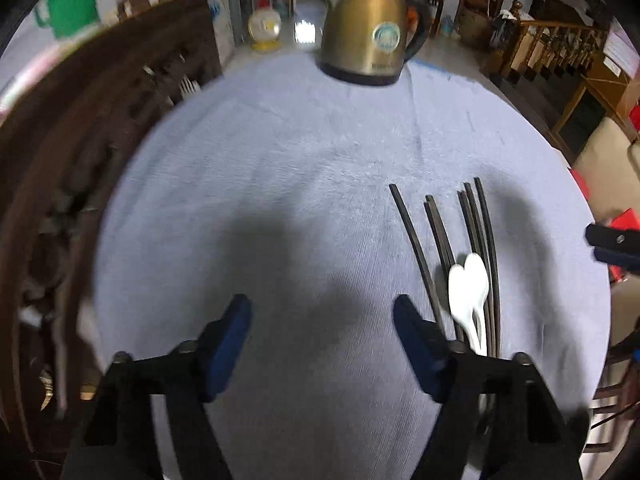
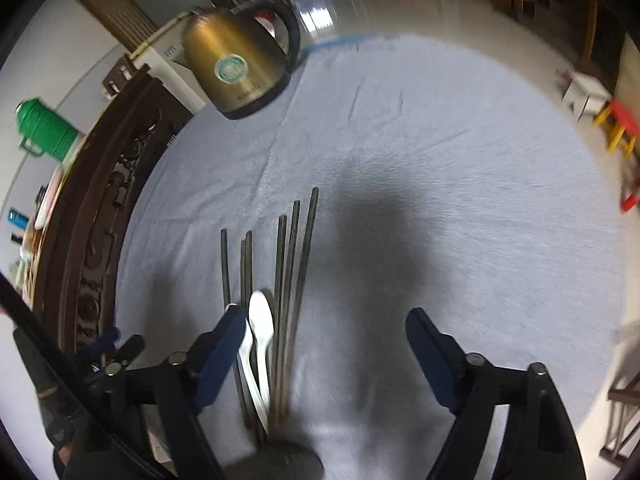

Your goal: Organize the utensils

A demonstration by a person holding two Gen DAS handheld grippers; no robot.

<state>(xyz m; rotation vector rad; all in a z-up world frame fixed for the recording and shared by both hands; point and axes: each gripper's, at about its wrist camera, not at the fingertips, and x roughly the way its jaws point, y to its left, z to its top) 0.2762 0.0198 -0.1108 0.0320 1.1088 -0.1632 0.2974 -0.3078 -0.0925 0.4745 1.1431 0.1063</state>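
Several dark chopsticks (image 1: 444, 240) lie side by side on the pale blue tablecloth (image 1: 280, 184), with two white spoons (image 1: 468, 288) on top of them. My left gripper (image 1: 322, 320) is open and empty, just left of the utensils. In the right wrist view the chopsticks (image 2: 288, 280) and white spoons (image 2: 260, 336) lie under and beside the left finger of my right gripper (image 2: 326, 332), which is open and empty above the cloth. The right gripper's tip shows at the right edge of the left wrist view (image 1: 612, 244).
A brass electric kettle (image 1: 370, 32) stands at the far edge of the table; it also shows in the right wrist view (image 2: 236, 68). A carved dark wooden chair back (image 1: 80, 152) borders the left side. A green jug (image 2: 44, 130) stands beyond it.
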